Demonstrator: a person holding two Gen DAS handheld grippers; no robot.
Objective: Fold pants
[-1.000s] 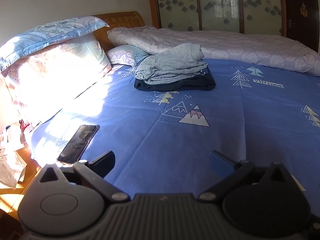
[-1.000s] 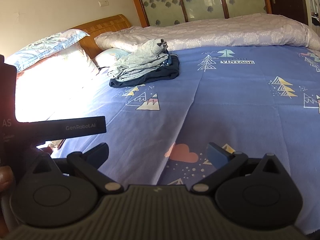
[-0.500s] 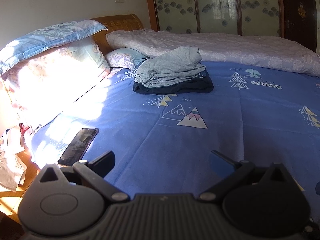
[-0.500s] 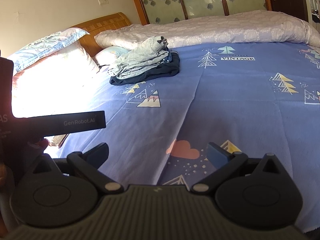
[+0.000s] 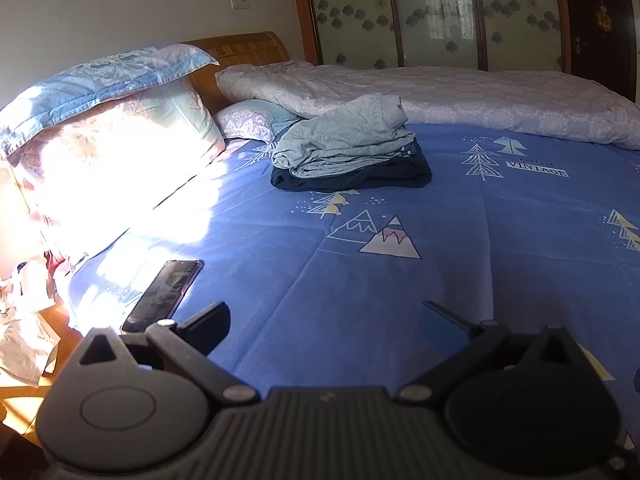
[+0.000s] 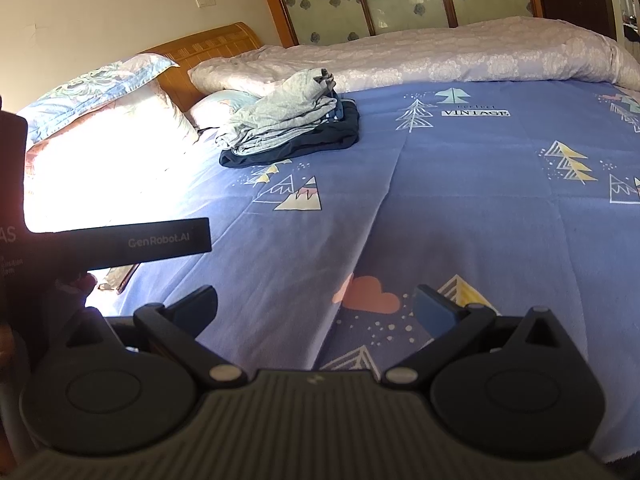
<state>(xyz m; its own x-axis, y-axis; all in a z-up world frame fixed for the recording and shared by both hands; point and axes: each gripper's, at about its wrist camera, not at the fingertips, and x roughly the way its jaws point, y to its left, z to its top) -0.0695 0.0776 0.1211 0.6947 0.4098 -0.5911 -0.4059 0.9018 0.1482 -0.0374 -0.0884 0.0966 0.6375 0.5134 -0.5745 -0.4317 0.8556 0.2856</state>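
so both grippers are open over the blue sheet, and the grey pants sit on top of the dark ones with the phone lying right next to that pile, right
Not quite. The phone lies apart from the pile, near the sunlit edge of the blue sheet, as the left wrist view shows. The rest holds: the left gripper and right gripper are open, and the grey pants sit on the dark ones.

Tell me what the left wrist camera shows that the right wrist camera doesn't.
Only the left view shows the whole phone on the sheet and crumpled cloth by the bed. Only the right view shows a pink cloud print and the other handheld device. Both show the clothes pile, pillows, quilt and open grippers.
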